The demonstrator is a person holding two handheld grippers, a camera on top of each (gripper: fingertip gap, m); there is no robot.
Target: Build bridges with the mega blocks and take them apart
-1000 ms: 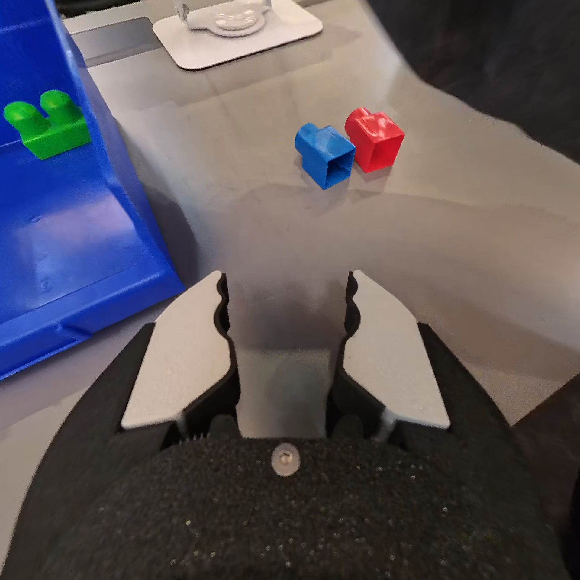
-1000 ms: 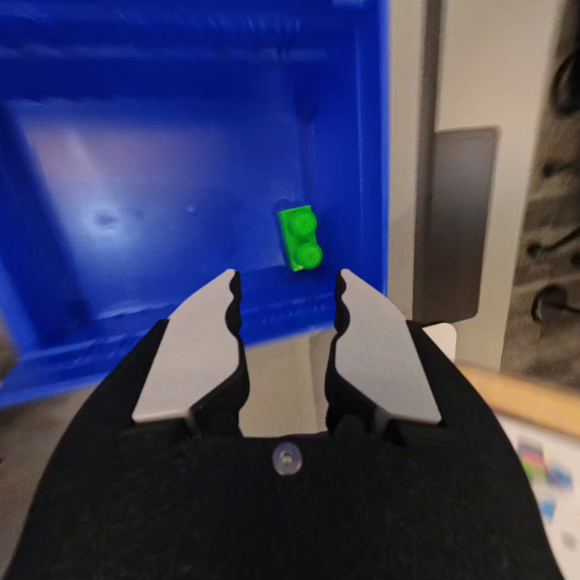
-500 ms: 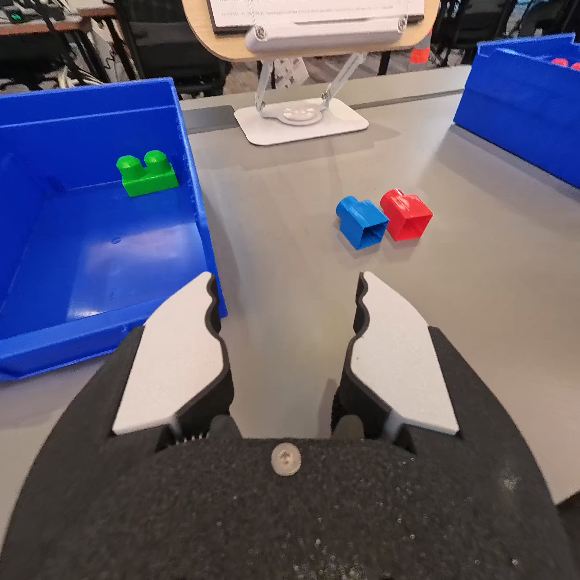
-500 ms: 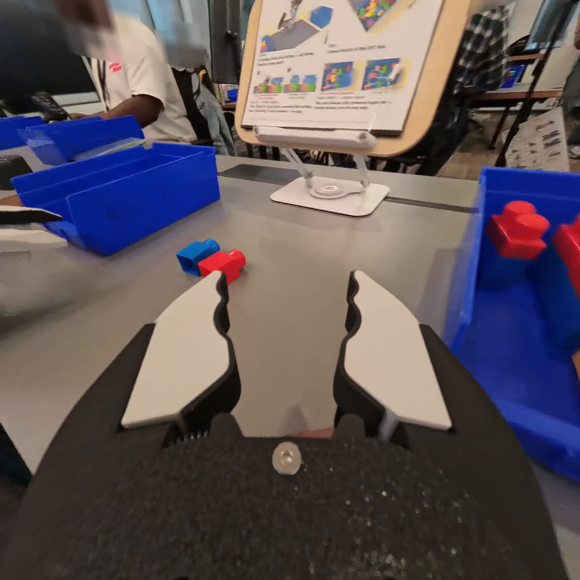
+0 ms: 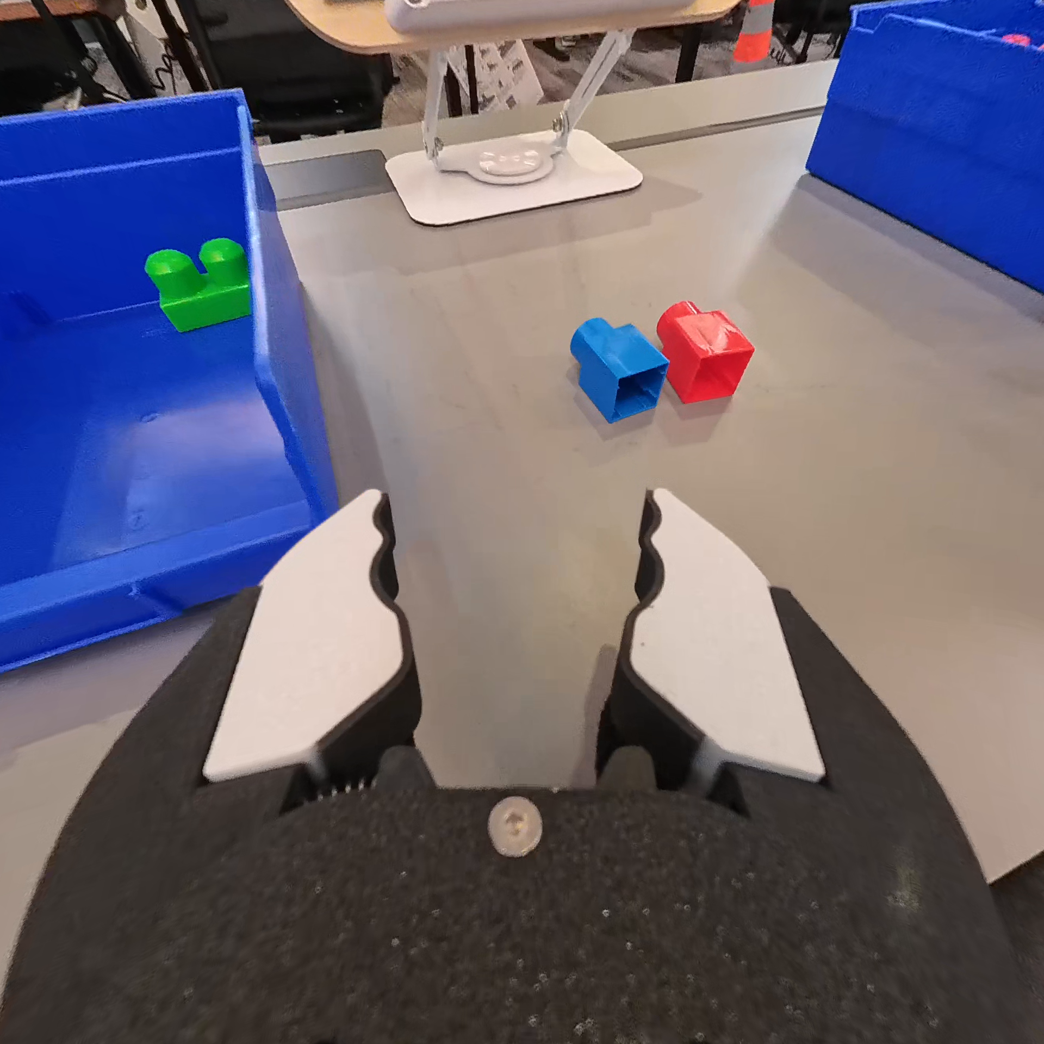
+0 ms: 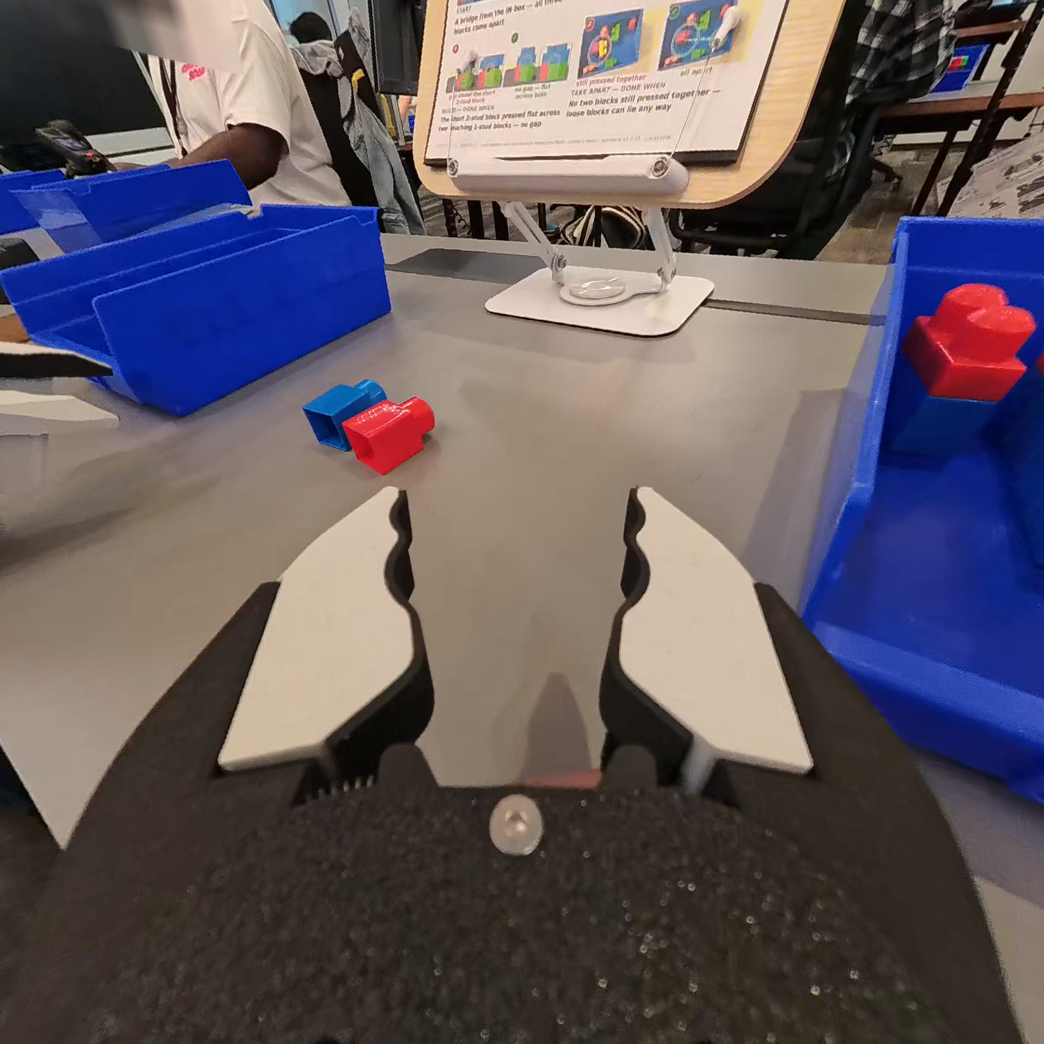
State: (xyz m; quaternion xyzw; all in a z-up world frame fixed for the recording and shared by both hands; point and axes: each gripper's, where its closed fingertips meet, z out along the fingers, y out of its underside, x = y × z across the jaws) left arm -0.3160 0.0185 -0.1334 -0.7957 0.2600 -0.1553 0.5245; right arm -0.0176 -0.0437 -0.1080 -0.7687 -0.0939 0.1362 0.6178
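Left of the blue block (image 5: 618, 370) that lies on its side on the grey table (image 5: 508, 452), my left bin (image 5: 141, 480) sits open toward me, and a green two-stud block (image 5: 200, 288) stands upright against the bin's back wall, close to the corner nearest the blue block. My left gripper (image 5: 517, 559) hangs over bare tabletop on the near side of the blue block, well short of it, with its jaws spread wide and nothing between them. The blue block points its hollow underside toward me and its single stud away. Just right of the blue block, touching or all but touching it, a red block (image 5: 706, 353) lies tipped over the same way. Beyond the blue block, the white base of a document stand (image 5: 514, 175) rests on the table, holding a wooden board with a printed sheet. Farther right of the blue block, my right gripper (image 6: 517, 559) is also held wide apart and has hold of nothing, hovering over clear table. Right of that, well apart from the blue block, a second blue bin (image 6: 932, 649) holds a red two-stud block (image 6: 969, 344) pressed on top of a darker blue block (image 6: 938, 423). Behind the left bin, from the right wrist view, a person (image 6: 243, 113) in a white shirt is at another table.
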